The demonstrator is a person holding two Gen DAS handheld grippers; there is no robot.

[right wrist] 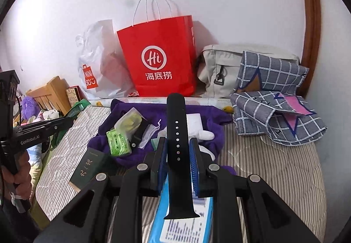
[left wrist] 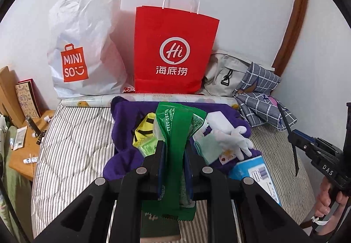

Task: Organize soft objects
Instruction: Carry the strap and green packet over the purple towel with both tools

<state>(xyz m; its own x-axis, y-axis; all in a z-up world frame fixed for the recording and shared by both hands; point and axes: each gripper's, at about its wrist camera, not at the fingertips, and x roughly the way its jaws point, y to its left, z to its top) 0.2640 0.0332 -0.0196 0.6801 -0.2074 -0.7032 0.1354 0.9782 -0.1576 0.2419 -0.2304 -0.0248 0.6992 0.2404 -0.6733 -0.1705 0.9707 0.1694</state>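
left tongs (left wrist: 174,153) pinch green packet (left wrist: 175,131), right tongs (right wrist: 178,150) — watch strap (right wrist: 176,133)

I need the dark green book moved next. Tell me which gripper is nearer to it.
Left. The left gripper, shut on a green packet, hangs right over the dark green book. The right gripper, holding a black watch strap, is off to the side above the blue box.

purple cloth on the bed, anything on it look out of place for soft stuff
Yes: on the purple cloth, a green cassette tape lies among the soft bits like the white glove. It is a hard plastic item in the soft pile.
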